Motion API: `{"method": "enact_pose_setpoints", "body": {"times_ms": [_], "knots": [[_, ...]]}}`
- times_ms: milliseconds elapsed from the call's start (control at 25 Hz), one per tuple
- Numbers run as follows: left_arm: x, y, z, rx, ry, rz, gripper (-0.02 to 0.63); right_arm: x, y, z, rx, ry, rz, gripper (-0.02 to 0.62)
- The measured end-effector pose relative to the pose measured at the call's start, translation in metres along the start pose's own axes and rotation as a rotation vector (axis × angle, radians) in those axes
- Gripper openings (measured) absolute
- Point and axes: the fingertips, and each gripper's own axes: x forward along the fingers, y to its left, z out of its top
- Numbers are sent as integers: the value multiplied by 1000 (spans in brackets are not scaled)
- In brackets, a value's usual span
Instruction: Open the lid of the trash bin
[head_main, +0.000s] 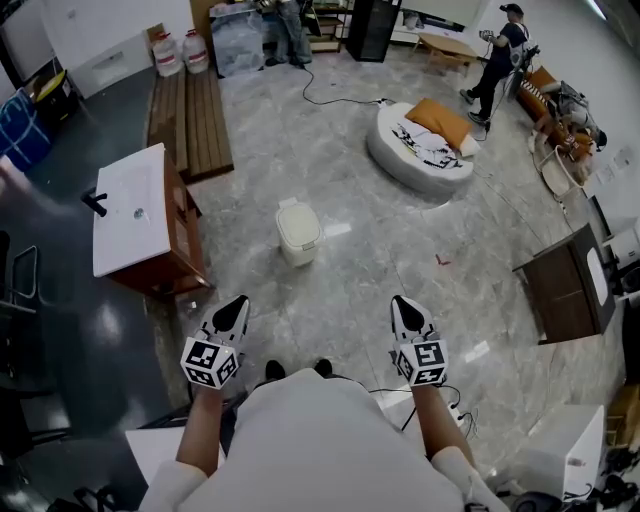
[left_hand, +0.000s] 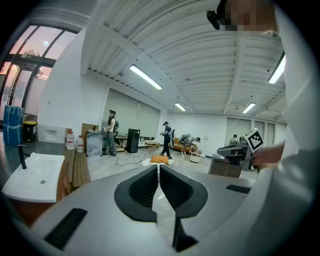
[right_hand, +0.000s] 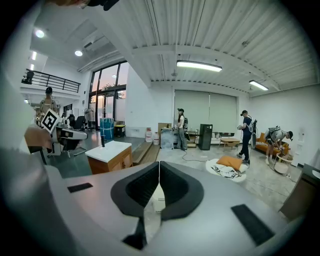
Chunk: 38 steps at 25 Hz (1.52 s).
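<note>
A small cream trash bin (head_main: 298, 232) stands on the marble floor, upright, with its lid down. It is about a step ahead of me, slightly left of centre in the head view. My left gripper (head_main: 238, 302) and right gripper (head_main: 402, 302) are held low near my body, well short of the bin and touching nothing. In the left gripper view the left gripper (left_hand: 158, 167) has its jaws closed together with nothing between them. The right gripper (right_hand: 159, 165) looks the same in its own view.
A wooden cabinet with a white basin top (head_main: 130, 210) stands left of the bin, wooden planks (head_main: 190, 115) behind it. A round white bed with an orange cushion (head_main: 420, 145) lies far right, a dark cabinet (head_main: 560, 285) at right. A person (head_main: 497, 60) stands far off.
</note>
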Motion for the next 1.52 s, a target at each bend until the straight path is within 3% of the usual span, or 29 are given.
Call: {"method": "enact_pose_setpoints", "body": {"times_ms": [1520], "knots": [[54,-58,-17,-8,39,104,26,28,-87,-31,34,67,108,31]]}}
